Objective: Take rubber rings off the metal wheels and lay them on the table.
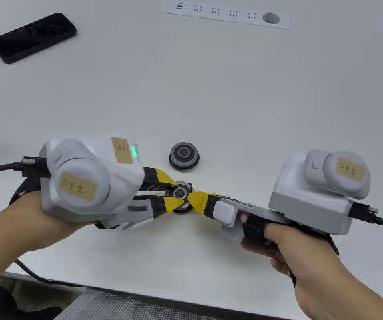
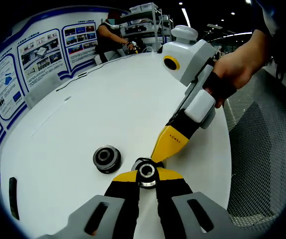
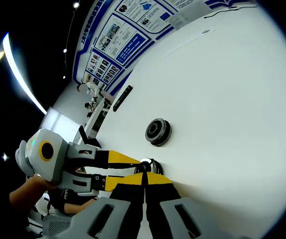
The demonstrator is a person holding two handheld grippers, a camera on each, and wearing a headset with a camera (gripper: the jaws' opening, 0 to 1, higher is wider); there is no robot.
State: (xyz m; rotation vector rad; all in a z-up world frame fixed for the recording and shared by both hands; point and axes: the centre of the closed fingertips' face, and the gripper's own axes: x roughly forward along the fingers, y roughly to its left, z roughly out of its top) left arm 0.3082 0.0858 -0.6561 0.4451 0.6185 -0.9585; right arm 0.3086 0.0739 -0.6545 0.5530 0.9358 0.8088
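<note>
Lying nearby: second wheel (image 1: pixel 184 155), phone (image 1: pixel 33 37).

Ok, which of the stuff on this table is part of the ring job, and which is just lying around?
Job: the wheel clamped in the left gripper; the right gripper, jaws closed at that wheel's edge; the second wheel on the table.
Lying about: the phone; the power strip.

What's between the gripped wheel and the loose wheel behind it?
Bare table only, between the gripped wheel and the loose wheel; seen in the head view and left gripper view.
</note>
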